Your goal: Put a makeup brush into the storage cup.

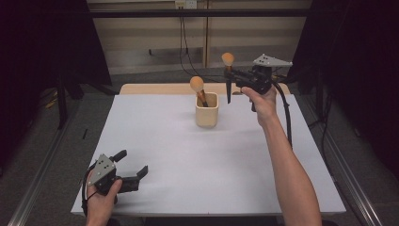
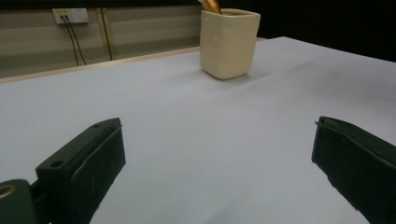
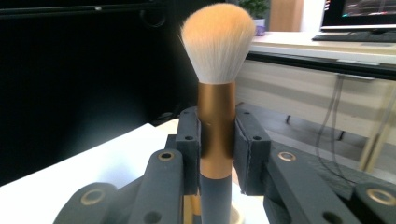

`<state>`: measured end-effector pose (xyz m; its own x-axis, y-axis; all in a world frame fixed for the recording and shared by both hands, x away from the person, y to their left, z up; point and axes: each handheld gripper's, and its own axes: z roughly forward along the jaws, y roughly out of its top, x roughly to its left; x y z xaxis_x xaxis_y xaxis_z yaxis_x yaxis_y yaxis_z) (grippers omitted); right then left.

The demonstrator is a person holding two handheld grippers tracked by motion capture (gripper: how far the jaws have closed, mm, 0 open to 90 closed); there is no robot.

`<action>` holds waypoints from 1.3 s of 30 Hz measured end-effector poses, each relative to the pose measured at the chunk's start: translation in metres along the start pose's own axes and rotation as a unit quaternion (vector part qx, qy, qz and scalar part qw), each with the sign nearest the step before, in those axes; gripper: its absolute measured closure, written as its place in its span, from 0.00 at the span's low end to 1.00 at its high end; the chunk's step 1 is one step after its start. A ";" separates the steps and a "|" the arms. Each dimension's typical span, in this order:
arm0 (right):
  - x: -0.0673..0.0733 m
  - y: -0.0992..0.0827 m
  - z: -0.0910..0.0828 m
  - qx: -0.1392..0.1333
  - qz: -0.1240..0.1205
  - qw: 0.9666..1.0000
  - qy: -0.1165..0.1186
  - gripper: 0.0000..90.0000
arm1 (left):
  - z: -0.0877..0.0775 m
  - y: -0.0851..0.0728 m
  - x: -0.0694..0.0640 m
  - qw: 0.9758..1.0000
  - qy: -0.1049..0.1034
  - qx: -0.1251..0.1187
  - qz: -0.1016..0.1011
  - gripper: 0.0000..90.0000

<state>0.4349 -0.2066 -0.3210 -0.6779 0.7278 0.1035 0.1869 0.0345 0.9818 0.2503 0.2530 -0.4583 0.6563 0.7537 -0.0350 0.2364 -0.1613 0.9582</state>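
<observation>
The right gripper [image 1: 229, 71] has its jaws clamped on a makeup brush [image 1: 228, 75], gripping it at the copper-coloured collar just under the bristles; in the right gripper view the brush [image 3: 215, 116] stands upright between the two black pads, its pale orange-tipped head above them and its dark handle running down below. Seen from the high view, the brush hangs in the air with its handle pointing down, raised above the table [image 1: 188, 155] and just to the right of a cream cup [image 1: 207, 110]. The handle's lower end is level with the cup's rim and clear of it. A second brush [image 1: 198, 89] of the same kind leans inside that cup, bristles up (its copper collar also peeks in at the top of the left gripper view). Well apart from all this, at the near left corner of the table, the left gripper [image 1: 134, 172] rests low with its jaws spread wide and nothing between them, pointing across the bare white surface towards the cup [image 2: 229, 44].
</observation>
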 end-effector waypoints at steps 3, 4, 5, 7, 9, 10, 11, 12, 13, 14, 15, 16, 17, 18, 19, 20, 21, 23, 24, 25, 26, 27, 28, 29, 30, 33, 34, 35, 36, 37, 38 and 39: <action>0.003 0.003 0.007 0.008 -0.006 1.000 0.003 0.82 | 0.000 0.000 -0.001 1.000 -0.002 0.001 -0.001 0.03; 0.004 0.004 0.010 0.008 -0.007 1.000 0.004 0.82 | 0.000 0.000 -0.001 1.000 -0.003 0.001 0.000 0.03; 0.006 0.005 0.012 0.008 -0.009 1.000 0.004 0.82 | 0.000 0.000 -0.001 1.000 -0.003 0.001 0.000 0.03; 0.008 0.007 0.017 0.004 -0.008 1.000 0.008 0.82 | 0.000 0.000 -0.001 1.000 -0.003 0.001 0.001 0.03; 0.013 0.009 0.023 0.002 -0.006 1.000 0.010 0.82 | 0.000 0.000 -0.001 1.000 -0.003 -0.001 -0.001 0.03; 0.014 0.010 0.026 0.002 -0.008 1.000 0.012 0.82 | 0.000 0.000 -0.001 1.000 -0.002 -0.001 0.001 0.03; 0.016 0.011 0.029 0.002 -0.011 1.000 0.016 0.82 | -0.001 0.000 0.000 1.000 -0.001 -0.001 0.003 0.03; 0.020 0.012 0.033 0.001 -0.013 1.000 0.015 0.82 | -0.001 0.000 0.000 1.000 -0.003 -0.002 -0.002 0.03; 0.021 0.013 0.035 -0.001 -0.015 1.000 0.018 0.82 | -0.001 0.000 0.000 1.000 -0.002 -0.002 -0.001 0.03; 0.023 0.013 0.038 0.000 -0.016 1.000 0.019 0.82 | -0.001 0.000 0.000 1.000 -0.003 -0.001 -0.002 0.03; 0.025 0.013 0.040 -0.002 -0.019 1.000 0.018 0.82 | -0.001 0.000 0.000 1.000 -0.001 -0.001 -0.002 0.03; 0.026 0.014 0.042 0.000 -0.021 1.000 0.017 0.82 | -0.001 0.000 0.000 1.000 -0.001 -0.001 -0.002 0.03; 0.027 0.013 0.045 -0.001 -0.022 1.000 0.020 0.82 | -0.001 0.000 0.000 1.000 -0.001 -0.002 -0.002 0.03; 0.028 0.013 0.047 -0.003 -0.021 1.000 0.021 0.82 | -0.002 0.000 0.001 1.000 0.001 -0.003 0.002 0.03; 0.029 0.012 0.049 -0.003 -0.022 0.999 0.023 0.82 | -0.002 0.000 0.001 1.000 0.001 -0.001 0.002 0.03; 0.030 0.010 0.050 -0.001 -0.022 0.999 0.024 0.82 | -0.002 0.000 0.001 1.000 0.001 -0.001 0.001 0.03; 0.031 0.009 0.052 0.001 -0.022 0.999 0.025 0.82 | -0.002 0.000 0.001 1.000 0.002 -0.002 0.000 0.03; 0.031 0.005 0.055 0.004 -0.022 0.999 0.026 0.82 | -0.002 0.000 0.001 1.000 0.002 -0.002 0.000 0.03; 0.030 0.003 0.056 0.006 -0.020 0.999 0.027 0.82 | -0.002 0.000 0.002 1.000 0.003 -0.002 0.002 0.03; 0.030 0.001 0.057 0.007 -0.020 0.999 0.025 0.82 | -0.002 0.000 0.002 1.000 0.002 -0.002 0.001 0.03; 0.030 -0.001 0.058 0.006 -0.018 1.000 0.024 0.82 | -0.002 0.000 0.002 1.000 0.002 -0.002 0.001 0.03; 0.029 -0.003 0.058 0.007 -0.016 1.000 0.023 0.82 | -0.002 0.000 0.002 1.000 0.002 -0.002 0.001 0.03; 0.029 -0.005 0.059 0.009 -0.015 1.000 0.022 0.82 | -0.002 0.000 0.002 1.000 0.003 -0.002 0.001 0.03; 0.029 -0.007 0.059 0.012 -0.016 1.000 0.022 0.82 | -0.002 0.000 0.002 1.000 0.001 -0.003 0.001 0.03; 0.029 -0.009 0.060 0.011 -0.015 1.000 0.020 0.82 | -0.002 0.000 0.001 1.000 0.002 -0.002 0.002 0.03; 0.027 -0.013 0.060 0.014 -0.014 1.000 0.018 0.82 | -0.002 0.000 0.002 1.000 0.004 0.000 0.004 0.03; 0.027 -0.015 0.060 0.015 -0.011 1.000 0.016 0.82 | -0.002 0.000 0.002 1.000 0.004 -0.001 0.004 0.03; 0.026 -0.016 0.060 0.013 -0.011 1.000 0.016 0.82 | -0.003 0.000 0.002 1.000 0.004 -0.001 0.002 0.03; 0.025 -0.017 0.060 0.012 -0.011 1.000 0.017 0.82 | -0.003 0.000 0.003 1.000 0.004 0.000 0.004 0.03; 0.025 -0.019 0.060 0.014 -0.008 1.000 0.015 0.82 | -0.003 0.000 0.003 1.000 0.005 -0.001 0.005 0.03; 0.024 -0.021 0.060 0.015 -0.010 1.000 0.015 0.82 | -0.003 -0.001 0.003 1.000 0.004 -0.001 0.002 0.03; 0.023 -0.023 0.060 0.017 -0.009 1.000 0.014 0.82 | -0.003 -0.001 0.002 1.000 0.005 -0.001 0.002 0.03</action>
<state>0.4573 -0.1495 -0.3502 -0.7015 0.7068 0.0919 0.1989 0.0703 0.9775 0.2496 0.2568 -0.4581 0.6498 0.7596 -0.0280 0.2318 -0.1630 0.9590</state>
